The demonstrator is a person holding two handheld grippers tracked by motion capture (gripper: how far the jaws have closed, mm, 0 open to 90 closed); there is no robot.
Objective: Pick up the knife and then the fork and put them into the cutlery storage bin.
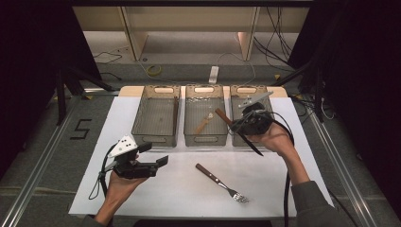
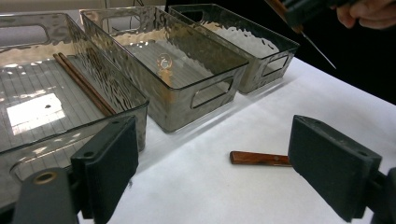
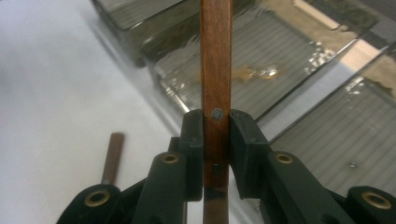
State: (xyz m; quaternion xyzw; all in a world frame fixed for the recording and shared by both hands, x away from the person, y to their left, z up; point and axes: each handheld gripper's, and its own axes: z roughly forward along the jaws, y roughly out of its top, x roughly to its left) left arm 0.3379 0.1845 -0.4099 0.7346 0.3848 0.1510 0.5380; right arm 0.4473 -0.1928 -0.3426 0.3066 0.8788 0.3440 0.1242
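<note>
White sheet (image 1: 189, 189) on table, three clear bins along its far edge. Left gripper (image 1: 158, 153): jaws wide apart, holding nothing, hovering near the front left. Left bin (image 1: 156, 116): chopsticks (image 2: 84, 86) along its right wall. Middle bin (image 1: 204, 120): one small wooden-handled utensil (image 1: 204, 123). Fork (image 1: 221, 183): wooden handle, lying flat on the sheet at centre front. Right gripper (image 3: 215, 154): jaws clamped on the knife (image 1: 238, 131) by its wooden handle, held above the right bin (image 1: 239, 92).

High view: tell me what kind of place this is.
Probably a lab or studio set up for recording, not a kitchen. The white table stands between dark curtains, loose cables and a power strip lie on the floor, and a taped "5" marks the station.
</note>
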